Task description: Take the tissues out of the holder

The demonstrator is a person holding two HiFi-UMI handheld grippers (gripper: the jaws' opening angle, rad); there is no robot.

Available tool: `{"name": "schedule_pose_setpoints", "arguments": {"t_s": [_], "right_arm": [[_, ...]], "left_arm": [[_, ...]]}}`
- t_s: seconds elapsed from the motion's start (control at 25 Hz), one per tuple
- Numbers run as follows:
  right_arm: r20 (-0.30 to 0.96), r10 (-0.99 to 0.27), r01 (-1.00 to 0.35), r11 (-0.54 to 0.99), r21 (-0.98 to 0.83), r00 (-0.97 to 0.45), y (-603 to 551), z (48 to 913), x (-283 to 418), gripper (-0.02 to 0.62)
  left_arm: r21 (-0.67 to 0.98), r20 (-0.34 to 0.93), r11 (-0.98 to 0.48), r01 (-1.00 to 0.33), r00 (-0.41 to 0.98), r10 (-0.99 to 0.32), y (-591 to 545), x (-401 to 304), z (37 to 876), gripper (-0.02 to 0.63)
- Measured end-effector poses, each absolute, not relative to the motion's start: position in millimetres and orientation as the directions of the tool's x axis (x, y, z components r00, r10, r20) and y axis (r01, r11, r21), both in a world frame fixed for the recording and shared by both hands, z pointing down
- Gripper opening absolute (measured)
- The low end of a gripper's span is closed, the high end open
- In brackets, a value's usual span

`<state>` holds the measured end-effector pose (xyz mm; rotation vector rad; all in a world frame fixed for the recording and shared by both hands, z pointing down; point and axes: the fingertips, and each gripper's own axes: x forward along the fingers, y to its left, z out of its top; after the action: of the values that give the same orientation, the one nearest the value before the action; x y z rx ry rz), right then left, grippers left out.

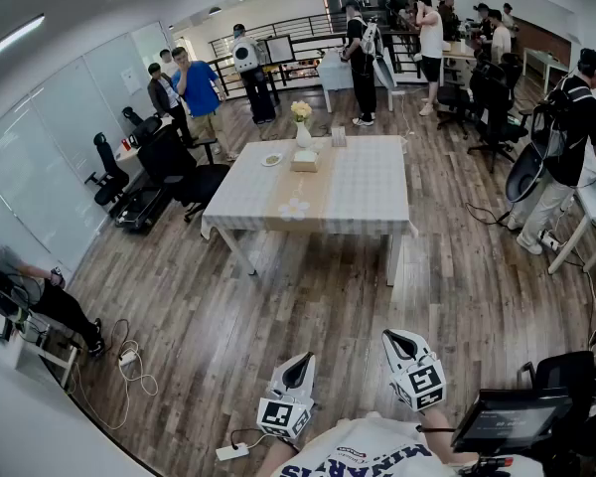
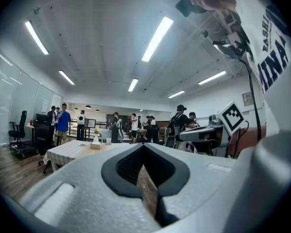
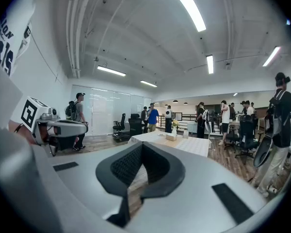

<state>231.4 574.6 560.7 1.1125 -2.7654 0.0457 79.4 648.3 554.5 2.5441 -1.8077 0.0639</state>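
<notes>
Fingers [image 2: 117, 169] of left gripper [image 1: 299, 362]: pressed together, nothing between. Fingers [image 3: 117, 171] of right gripper [image 1: 399, 338]: together too, empty.
Holder [image 1: 304, 162]: on far half of table [image 1: 308, 229], well apart from both grippers. Tissues: too small to see.
Task likely not begun. Left to do: walk over, reach holder, pull tissues out.
Head view only: wide floor [image 1: 308, 306] between grippers and table.
Gripper views only: closed jaws up close, holder tiny beyond.

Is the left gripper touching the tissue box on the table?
Apart. The head view shows the left gripper far back, with wooden floor between it and the table holding the tissue box.
</notes>
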Motion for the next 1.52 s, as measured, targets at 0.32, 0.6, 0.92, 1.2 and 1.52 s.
{"name": "schedule_pose_setpoints", "arguments": {"t_s": [0.32,0.6,0.92,1.2,1.52], "right_arm": [[0.151,-0.663,-0.665,0.746,0.041,-0.733,551.9,557.9,242.4,0.006],[0.181,-0.675,-0.672,0.735,0.087,-0.715,523.1,567.9,260.0,0.008],[0.194,-0.645,-0.644,0.761,0.076,-0.739,513.2,581.6,263.0,0.009],[0.22,-0.65,-0.654,0.754,0.067,-0.727,502.2,594.0,260.6,0.009],[0.237,-0.678,-0.682,0.727,0.079,-0.695,462.9,601.2,242.6,0.011]], "left_arm": [[-0.02,0.045,-0.307,-0.952,0.306,-0.951,625.3,91.3,550.9,0.003],[-0.011,0.044,-0.295,-0.956,0.294,-0.955,606.8,116.6,552.6,0.003],[-0.014,0.041,-0.273,-0.962,0.272,-0.961,599.1,123.0,553.7,0.003],[-0.005,0.049,-0.278,-0.961,0.278,-0.959,580.4,114.7,561.9,0.003],[0.009,0.046,-0.311,-0.95,0.311,-0.949,533.7,90.6,570.0,0.003]]}}
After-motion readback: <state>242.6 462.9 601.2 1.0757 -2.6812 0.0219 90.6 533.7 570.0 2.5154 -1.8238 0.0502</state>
